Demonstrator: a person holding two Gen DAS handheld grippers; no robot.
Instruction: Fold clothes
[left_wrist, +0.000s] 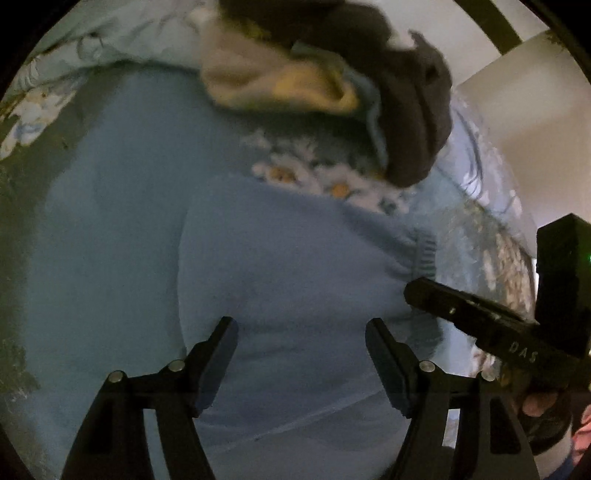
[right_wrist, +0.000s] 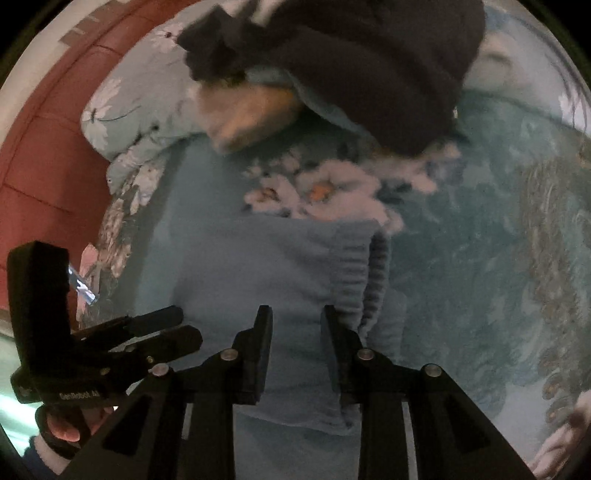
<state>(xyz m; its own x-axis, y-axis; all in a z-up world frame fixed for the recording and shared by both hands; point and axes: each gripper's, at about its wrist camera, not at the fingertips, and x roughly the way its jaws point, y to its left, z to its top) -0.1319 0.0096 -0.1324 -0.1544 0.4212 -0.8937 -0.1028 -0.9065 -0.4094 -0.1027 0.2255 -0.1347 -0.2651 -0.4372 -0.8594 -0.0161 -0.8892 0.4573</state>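
A light blue knitted sweater (left_wrist: 288, 266) lies partly folded on the bed, its ribbed cuff (right_wrist: 373, 273) at the right edge of the fold. My left gripper (left_wrist: 301, 325) hovers over the sweater's middle, jaws wide open with nothing between them. It shows again in the right wrist view as the left gripper (right_wrist: 186, 326), low on the left. My right gripper (right_wrist: 295, 314) is over the sweater beside the cuff, its jaws a little apart with only the fabric below showing in the gap. The left wrist view catches the right gripper (left_wrist: 419, 291) at the sweater's right edge.
A pile of unfolded clothes lies at the far side: a dark garment (right_wrist: 369, 66) over a beige one (right_wrist: 251, 118). The floral bedsheet (right_wrist: 461, 229) spreads to the right. A floral pillow (right_wrist: 136, 107) and a red padded headboard (right_wrist: 40, 155) are on the left.
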